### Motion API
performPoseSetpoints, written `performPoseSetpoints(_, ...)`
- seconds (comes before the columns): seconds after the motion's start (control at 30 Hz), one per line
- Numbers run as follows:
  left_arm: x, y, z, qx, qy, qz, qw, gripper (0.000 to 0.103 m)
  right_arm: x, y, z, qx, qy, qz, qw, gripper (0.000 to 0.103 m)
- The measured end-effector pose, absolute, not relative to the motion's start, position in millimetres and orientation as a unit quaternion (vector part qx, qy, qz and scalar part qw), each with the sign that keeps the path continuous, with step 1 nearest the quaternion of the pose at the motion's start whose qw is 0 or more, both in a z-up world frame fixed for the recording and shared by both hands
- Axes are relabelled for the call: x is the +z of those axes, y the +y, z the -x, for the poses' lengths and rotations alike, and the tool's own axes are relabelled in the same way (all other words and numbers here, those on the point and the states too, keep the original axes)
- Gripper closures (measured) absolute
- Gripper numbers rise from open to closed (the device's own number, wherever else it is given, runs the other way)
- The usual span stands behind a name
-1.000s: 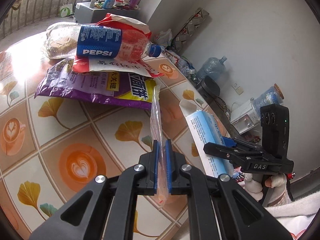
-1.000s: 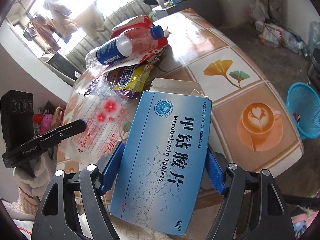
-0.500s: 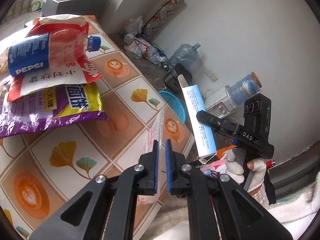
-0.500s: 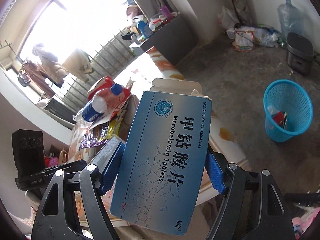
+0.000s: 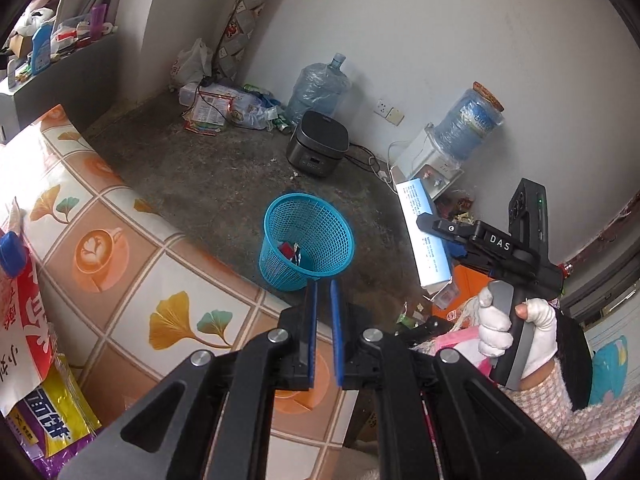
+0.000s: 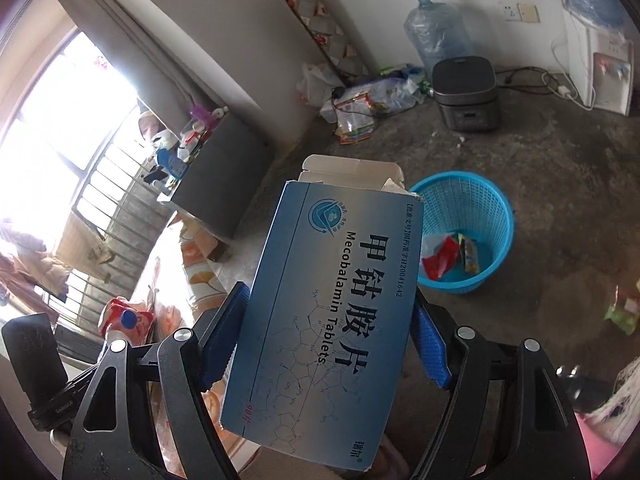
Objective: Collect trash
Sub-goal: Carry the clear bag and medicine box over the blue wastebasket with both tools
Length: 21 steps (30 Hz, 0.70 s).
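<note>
**Q:** State of the right gripper (image 6: 324, 340)?

**A:** Closed on the box (image 6: 332, 320). Both blue pads (image 6: 224, 336) press the box's long sides. The box is blue, printed "Mecobalamin Tablets", and tilted. Its top flap (image 6: 352, 172) stands open; what is inside cannot be seen.

**Q:** Location of the box?

**A:** In the air, past the table (image 5: 132, 280) edge, over the floor (image 5: 224, 184). From the left wrist view it sits off to one side of the basket (image 5: 280, 268) and does not touch it.

**Q:** State of the left gripper (image 5: 323, 284)?

**A:** The fingers are closed to a narrow slit. Whether anything thin sits between them cannot be told. The gripper points down over the table edge, towards the basket.

**Q:** Describe the basket.

**A:** Blue plastic mesh, upright, round rim, open top. It stands on the floor just beside the table edge.

**Q:** Basket contents?

**A:** A red wrapper (image 6: 440, 256) and a yellow-orange packet (image 6: 471, 254) lie at the bottom, next to each other. The basket is mostly unfilled.

**Q:** Other containers?

**A:** A water jug (image 5: 320, 88) stands by the wall. A dark cooker (image 5: 318, 146), lid shut, stands on the floor near it, well apart from the basket.

**Q:** Items on the table?

**A:** Two bags overlap at the view's left edge: a red-white bag (image 5: 24, 320) on top of a yellow-purple bag (image 5: 56, 412).
</note>
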State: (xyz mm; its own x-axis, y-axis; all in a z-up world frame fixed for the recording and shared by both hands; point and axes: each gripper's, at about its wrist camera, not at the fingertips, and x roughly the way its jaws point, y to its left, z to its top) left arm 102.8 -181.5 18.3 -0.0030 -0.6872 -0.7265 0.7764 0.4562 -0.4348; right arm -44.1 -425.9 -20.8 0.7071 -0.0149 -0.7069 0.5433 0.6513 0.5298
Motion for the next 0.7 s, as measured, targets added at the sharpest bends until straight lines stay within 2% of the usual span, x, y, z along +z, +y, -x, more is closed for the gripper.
performPoseSetpoints(0.2, 15, -143, -112, -0.468, 0.517, -0.044, 0.716, 0.095, -40, -405, 21, -0.072, 0.361, -0.406, 0.837, 0.032)
performPoseSetpoints(0.23, 14, -133, -112, -0.453, 0.522, -0.048, 0.721, 0.092, -40, -398, 18, -0.050, 0.363, -0.407, 0.836, 0.032)
performPoseSetpoints(0.3, 12, -111, -111, -0.419, 0.531, -0.053, 0.734, 0.075, -40, -382, 9, -0.007, 0.368, -0.410, 0.835, 0.032)
performPoseSetpoints(0.4, 1, -80, -107, -0.380, 0.545, -0.062, 0.745, 0.062, -41, -351, -2, 0.067, 0.377, -0.416, 0.825, 0.032)
performPoseSetpoints(0.6, -22, -51, -90, -0.308, 0.528, -0.145, 0.778, 0.050, -39, -295, -18, 0.140, 0.412, -0.376, 0.818, 0.032)
performPoseSetpoints(0.7, -35, -45, -82, -0.306, 0.530, -0.162, 0.774, 0.050, -42, -278, -21, 0.155, 0.428, -0.366, 0.812, 0.032)
